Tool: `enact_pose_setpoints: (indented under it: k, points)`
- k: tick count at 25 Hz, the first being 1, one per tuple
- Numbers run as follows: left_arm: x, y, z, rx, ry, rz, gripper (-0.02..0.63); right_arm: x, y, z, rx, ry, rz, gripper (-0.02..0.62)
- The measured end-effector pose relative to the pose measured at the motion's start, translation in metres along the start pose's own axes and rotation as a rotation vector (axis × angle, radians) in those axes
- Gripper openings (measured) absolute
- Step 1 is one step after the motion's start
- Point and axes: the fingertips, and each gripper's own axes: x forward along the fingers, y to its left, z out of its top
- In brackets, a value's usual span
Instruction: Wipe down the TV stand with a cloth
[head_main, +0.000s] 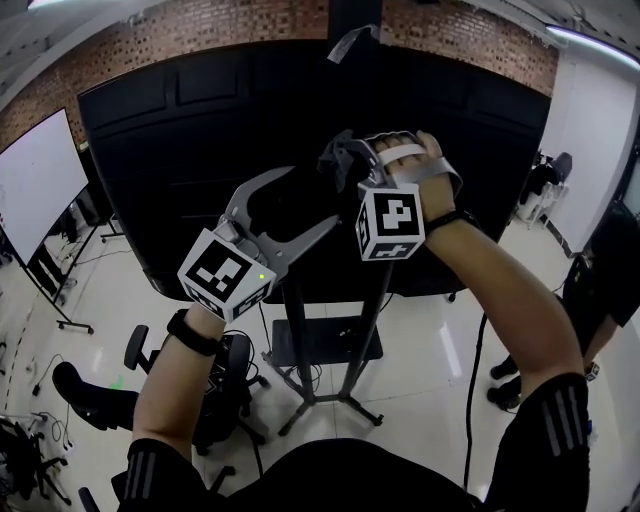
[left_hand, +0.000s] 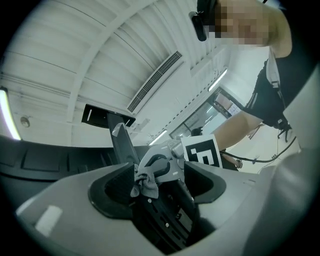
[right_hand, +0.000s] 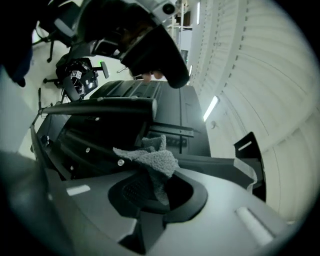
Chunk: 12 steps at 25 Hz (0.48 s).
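Observation:
In the head view a big black TV stands on a black TV stand with slanted poles and a floor plate. My right gripper is raised against the screen's upper middle, shut on a small grey cloth. The right gripper view has the cloth bunched between the jaws of the right gripper, against a black panel with screws. My left gripper is open just left of and below it, holding nothing. From the left gripper I see the cloth and the right gripper ahead.
A whiteboard on a wheeled frame stands at the left. Office chairs sit on the shiny floor at lower left. Another person stands at the right edge. A cable hangs down right of the stand.

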Motion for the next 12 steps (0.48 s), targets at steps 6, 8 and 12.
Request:
enact_pose_setpoints:
  k: [6,8,12]
  points:
    - [-0.015,-0.014,-0.026,-0.040,0.016,0.013,0.337,0.003,0.051,0.006,-0.122,0.040,0.034,0.057]
    - [-0.019,-0.018,-0.035,-0.052,0.023,0.017,0.337,0.004,0.061,0.007,-0.126,0.045,0.036,0.057]
    - [-0.027,-0.030,-0.052,-0.106,0.020,0.019,0.337,0.003,0.089,0.013,-0.117,0.051,0.077,0.057]
